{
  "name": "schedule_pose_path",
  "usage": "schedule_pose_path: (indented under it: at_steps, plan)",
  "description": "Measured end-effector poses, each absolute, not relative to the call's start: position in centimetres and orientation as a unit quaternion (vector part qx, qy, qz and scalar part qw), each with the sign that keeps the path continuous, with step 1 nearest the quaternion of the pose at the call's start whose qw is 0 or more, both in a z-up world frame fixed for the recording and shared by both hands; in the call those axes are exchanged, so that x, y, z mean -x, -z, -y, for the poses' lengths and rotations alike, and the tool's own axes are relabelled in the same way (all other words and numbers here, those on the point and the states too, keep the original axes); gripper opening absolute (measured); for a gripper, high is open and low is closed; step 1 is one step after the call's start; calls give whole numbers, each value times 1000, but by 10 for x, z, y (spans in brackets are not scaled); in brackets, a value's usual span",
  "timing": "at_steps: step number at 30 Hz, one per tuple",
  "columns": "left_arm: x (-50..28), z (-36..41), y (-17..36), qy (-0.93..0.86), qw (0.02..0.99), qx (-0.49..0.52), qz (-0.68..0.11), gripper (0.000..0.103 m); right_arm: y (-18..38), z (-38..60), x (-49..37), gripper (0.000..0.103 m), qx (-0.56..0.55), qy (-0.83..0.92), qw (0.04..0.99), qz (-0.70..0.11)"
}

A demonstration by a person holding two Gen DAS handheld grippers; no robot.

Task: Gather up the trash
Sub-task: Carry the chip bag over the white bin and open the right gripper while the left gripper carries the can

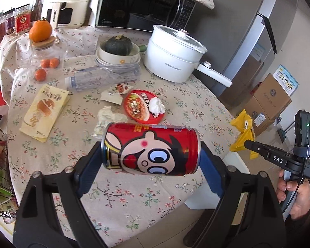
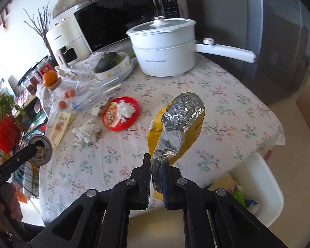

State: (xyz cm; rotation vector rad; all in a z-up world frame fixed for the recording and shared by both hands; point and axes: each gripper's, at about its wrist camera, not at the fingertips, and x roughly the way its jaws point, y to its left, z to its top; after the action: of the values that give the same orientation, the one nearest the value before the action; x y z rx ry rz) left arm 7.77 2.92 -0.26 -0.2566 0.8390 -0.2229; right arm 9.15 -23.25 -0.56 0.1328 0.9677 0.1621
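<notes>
A red drink can (image 1: 155, 144) with a cartoon face lies crosswise in my left gripper (image 1: 150, 150), pads pressed on both its ends, above the floral table (image 1: 51, 155). The right wrist view shows the can's top (image 2: 40, 150) at the left. My right gripper (image 2: 156, 161) is shut on a yellow snack bag (image 2: 181, 119) with a foil lining, held up over the table's near edge. Trash lying on the table: a red lid (image 1: 143, 108) with a white tissue (image 1: 157, 105), crumpled paper (image 1: 108, 115), a clear plastic bottle (image 1: 101, 78), a yellow wrapper (image 1: 45, 111).
A white bin (image 2: 264, 186) with litter inside stands on the floor below the table's right edge. A white electric pot (image 1: 171, 55), a bowl with a squash (image 1: 117, 45), a microwave (image 1: 142, 6) and a glass jar with oranges (image 1: 47, 57) crowd the back. A fridge (image 1: 258, 31) and cardboard boxes (image 1: 270, 97) stand to the right.
</notes>
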Motion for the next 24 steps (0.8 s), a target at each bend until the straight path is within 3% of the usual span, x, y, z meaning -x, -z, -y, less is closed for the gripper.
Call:
schedule_pose_path:
  at_steps: [12, 24]
  plan:
    - [-76, 59, 16, 183, 889, 73, -414, 88, 57, 370, -28, 10, -98, -1, 849, -519]
    - [-73, 142, 34, 243, 874, 34, -419, 88, 89, 418, -16, 10, -162, 22, 821, -547]
